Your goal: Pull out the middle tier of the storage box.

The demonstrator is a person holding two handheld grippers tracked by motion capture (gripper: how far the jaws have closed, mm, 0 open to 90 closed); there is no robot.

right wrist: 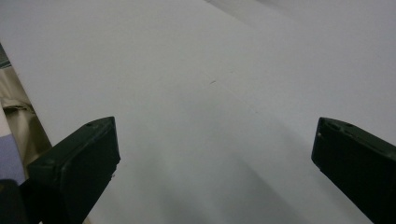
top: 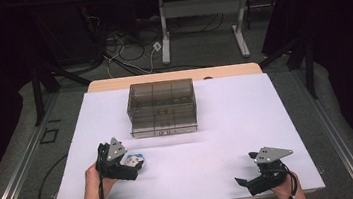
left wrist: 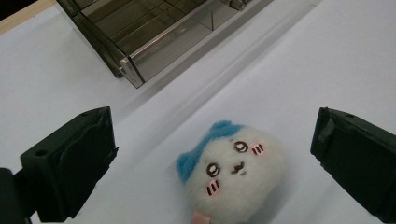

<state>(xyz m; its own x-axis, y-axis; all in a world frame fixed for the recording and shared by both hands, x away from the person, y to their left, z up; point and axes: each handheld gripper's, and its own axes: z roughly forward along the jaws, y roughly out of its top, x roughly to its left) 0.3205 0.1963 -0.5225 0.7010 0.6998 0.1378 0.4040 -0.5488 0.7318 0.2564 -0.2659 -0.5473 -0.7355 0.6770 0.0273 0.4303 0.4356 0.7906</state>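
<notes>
Left gripper sits low over the white table surface at the near left, jaws spread wide apart and gripping nothing. In the left gripper view, a small round plush toy lies on the surface between the two jaws, touching neither; it is white with a blue ear patch, pink cheek marks and a stitched face turned up toward the camera. From the high view the plush toy sits just beside the left gripper's tip, on its right side. Right gripper rests at the near right edge of the table, well apart from the toy, its jaws also wide apart over bare white surface. A smoky translucent compartment box stands toward the far middle of the table, divided into several cells; its contents are too small to make out. Its near corner appears beyond the toy in the left gripper view, apart from it.
</notes>
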